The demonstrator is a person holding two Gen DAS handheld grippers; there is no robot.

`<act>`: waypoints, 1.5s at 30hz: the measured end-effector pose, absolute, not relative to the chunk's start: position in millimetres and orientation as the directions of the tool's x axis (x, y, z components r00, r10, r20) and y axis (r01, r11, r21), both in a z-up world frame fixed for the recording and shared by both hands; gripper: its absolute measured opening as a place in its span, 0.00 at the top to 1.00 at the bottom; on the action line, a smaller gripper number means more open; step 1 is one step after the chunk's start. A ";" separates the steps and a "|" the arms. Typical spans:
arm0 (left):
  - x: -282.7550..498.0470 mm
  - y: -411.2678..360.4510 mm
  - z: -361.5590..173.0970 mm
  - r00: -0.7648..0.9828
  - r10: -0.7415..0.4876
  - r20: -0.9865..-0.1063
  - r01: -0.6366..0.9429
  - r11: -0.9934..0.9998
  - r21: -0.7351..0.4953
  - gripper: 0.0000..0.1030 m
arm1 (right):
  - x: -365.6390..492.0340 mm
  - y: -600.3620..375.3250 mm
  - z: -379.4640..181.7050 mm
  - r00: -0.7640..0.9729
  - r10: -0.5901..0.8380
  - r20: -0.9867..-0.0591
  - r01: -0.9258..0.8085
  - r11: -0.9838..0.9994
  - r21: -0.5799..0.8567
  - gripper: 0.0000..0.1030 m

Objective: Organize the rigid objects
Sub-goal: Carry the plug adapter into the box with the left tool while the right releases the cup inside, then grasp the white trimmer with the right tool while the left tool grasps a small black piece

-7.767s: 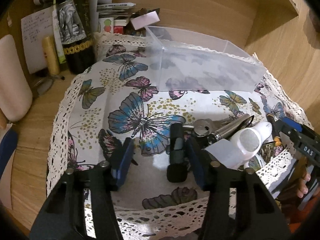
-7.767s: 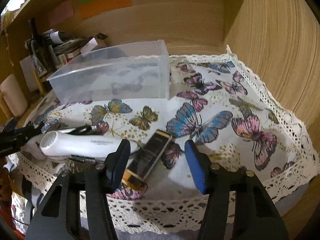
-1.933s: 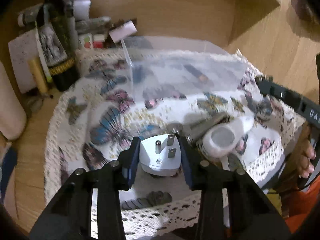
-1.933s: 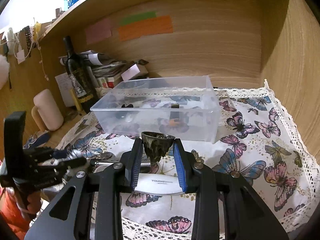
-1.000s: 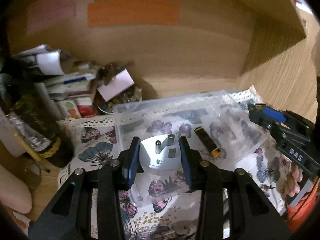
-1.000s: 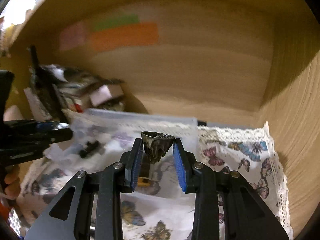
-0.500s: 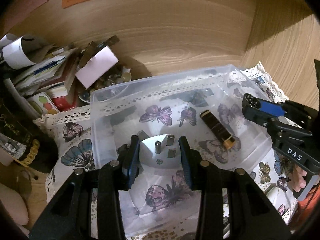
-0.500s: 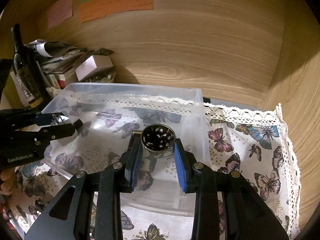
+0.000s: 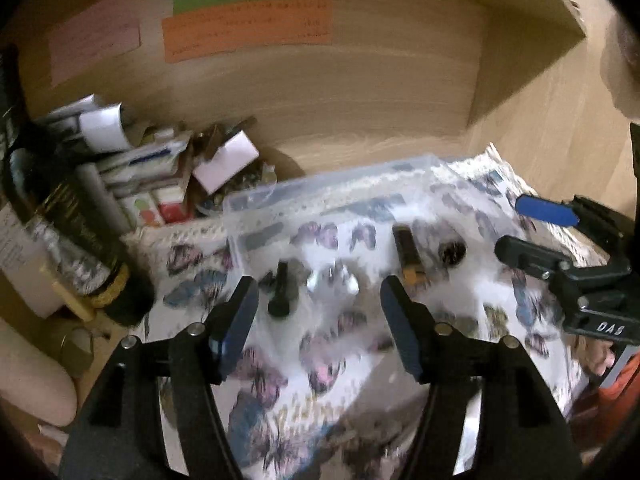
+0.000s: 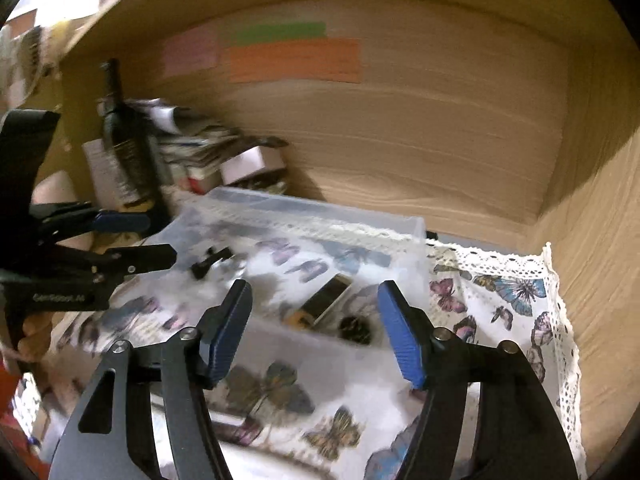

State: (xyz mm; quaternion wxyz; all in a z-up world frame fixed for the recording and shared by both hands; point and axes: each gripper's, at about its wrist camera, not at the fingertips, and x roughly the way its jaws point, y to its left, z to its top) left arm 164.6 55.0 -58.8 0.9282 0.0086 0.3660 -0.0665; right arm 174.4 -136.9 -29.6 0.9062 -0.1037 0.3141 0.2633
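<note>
Butterfly cloth [image 10: 516, 292] covers desk. Clear bin [image 10: 320, 216] sits on cloth, holding white plug [image 9: 332, 280], black-gold bar [image 10: 324, 300], dark ring [image 10: 354, 328], black adapter [image 9: 280, 292]. Left gripper [image 9: 316, 320] and right gripper [image 10: 314, 328] above bin, jaws spread wide, both empty.

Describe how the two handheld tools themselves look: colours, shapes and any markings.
Both are black, forked plastic frames with two long fingers. The left tool and right tool carry blue ribbed pads inside each fingertip and silver screws on the finger joints. White lettering marks the side of each body, too blurred to read fully. No cables show.
</note>
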 end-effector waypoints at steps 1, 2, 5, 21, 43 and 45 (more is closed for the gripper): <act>159.4 55.7 -62.2 0.716 -0.115 -0.689 0.130 0.991 -0.030 0.38 | 167.6 -136.8 -31.3 0.652 0.421 -0.630 -0.555 0.832 -0.018 0.40; 154.0 56.2 -67.0 0.706 -0.112 -0.700 0.132 0.991 -0.025 0.38 | 163.3 -136.9 -33.7 0.639 0.431 -0.637 -0.564 0.826 -0.008 0.40; 137.6 56.9 -84.2 0.672 -0.106 -0.733 0.133 0.991 -0.022 0.38 | 149.7 -136.1 -44.7 0.615 0.430 -0.661 -0.576 0.817 -0.005 0.40; 131.6 51.0 -142.7 0.531 -0.132 -0.837 0.166 0.985 -0.049 0.43 | 103.1 -124.9 -96.9 0.426 0.459 -0.779 -0.688 0.724 0.050 0.29; 105.2 74.3 -124.7 0.543 -0.200 -0.816 0.139 0.979 -0.147 0.94 | 106.7 -127.7 -111.6 0.421 0.382 -0.822 -0.653 0.757 0.017 0.71; 106.2 65.1 -122.5 0.543 -0.215 -0.812 0.166 0.975 -0.147 0.83 | 107.7 -137.2 -110.5 0.435 0.365 -0.823 -0.626 0.779 0.015 0.71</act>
